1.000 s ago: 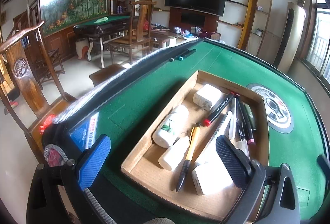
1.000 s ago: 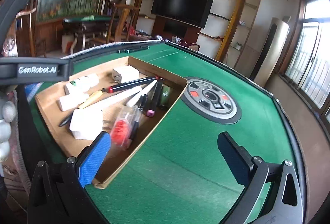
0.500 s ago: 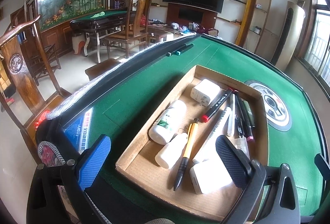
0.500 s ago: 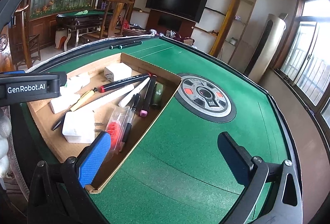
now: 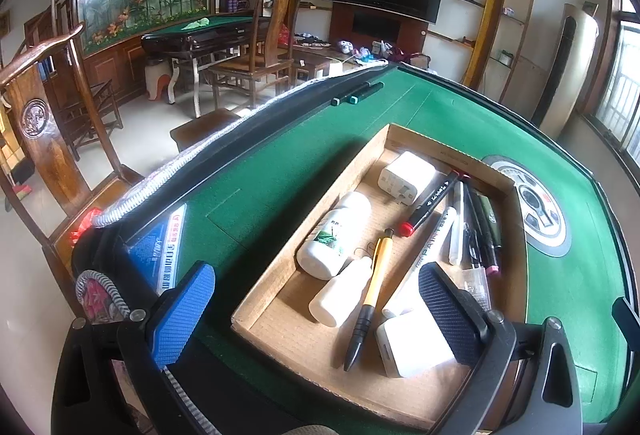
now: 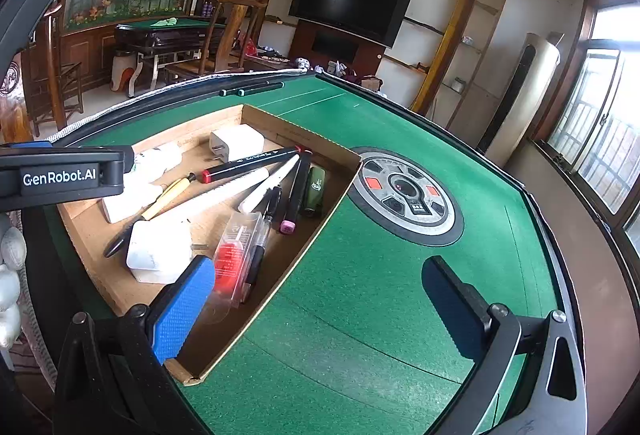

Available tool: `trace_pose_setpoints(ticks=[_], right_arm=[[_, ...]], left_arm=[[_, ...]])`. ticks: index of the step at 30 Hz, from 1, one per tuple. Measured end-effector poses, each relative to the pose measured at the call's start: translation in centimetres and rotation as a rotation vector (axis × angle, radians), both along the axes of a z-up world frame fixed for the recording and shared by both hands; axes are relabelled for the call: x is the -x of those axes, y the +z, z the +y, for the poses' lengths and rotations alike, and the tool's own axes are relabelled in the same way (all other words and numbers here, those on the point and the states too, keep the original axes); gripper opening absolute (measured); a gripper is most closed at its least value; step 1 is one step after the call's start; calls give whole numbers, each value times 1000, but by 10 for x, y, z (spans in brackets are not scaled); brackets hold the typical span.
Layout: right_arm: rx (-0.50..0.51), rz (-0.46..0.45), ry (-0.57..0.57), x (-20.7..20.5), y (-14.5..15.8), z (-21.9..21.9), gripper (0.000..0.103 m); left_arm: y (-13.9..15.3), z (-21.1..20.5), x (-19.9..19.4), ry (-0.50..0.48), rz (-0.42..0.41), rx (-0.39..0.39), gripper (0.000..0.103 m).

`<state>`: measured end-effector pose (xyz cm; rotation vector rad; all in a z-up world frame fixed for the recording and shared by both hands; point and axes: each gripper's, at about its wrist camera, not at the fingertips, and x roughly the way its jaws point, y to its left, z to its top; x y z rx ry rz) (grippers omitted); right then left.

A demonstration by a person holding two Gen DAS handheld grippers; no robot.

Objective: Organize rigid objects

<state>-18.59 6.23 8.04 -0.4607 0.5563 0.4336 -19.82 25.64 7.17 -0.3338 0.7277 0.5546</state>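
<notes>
Both views are seen drawn slightly back from a second ago. The cardboard tray (image 5: 276, 267) rests on the green bench (image 6: 380, 275), holding pens, chargers and bottles. The left gripper (image 5: 316, 311) and right gripper (image 6: 320, 307) are held with fingers spread wide, empty. Two markers (image 5: 356, 94) lie at 12 o'clock.

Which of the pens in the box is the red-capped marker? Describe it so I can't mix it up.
In the shallow cardboard box on the green table, look just beside the white charger at the far end. The marker is the black barrel with a red cap, lying diagonally; its neighbours are white or pink-tipped.
</notes>
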Motion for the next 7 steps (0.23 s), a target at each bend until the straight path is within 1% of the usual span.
trace_pose_setpoints(ticks=[3,5,7], right_arm=[[-6,-3,15,2,1,-1,103],[-18,-1,24,3,3,-6,103],[-36,7,23,1,6,-14,103]], left_arm=[[3,-3,1,-1,-1,-3,103],[7,-8,1,-12,14,-8,103],[12,-13,-1,-31,17,3,103]])
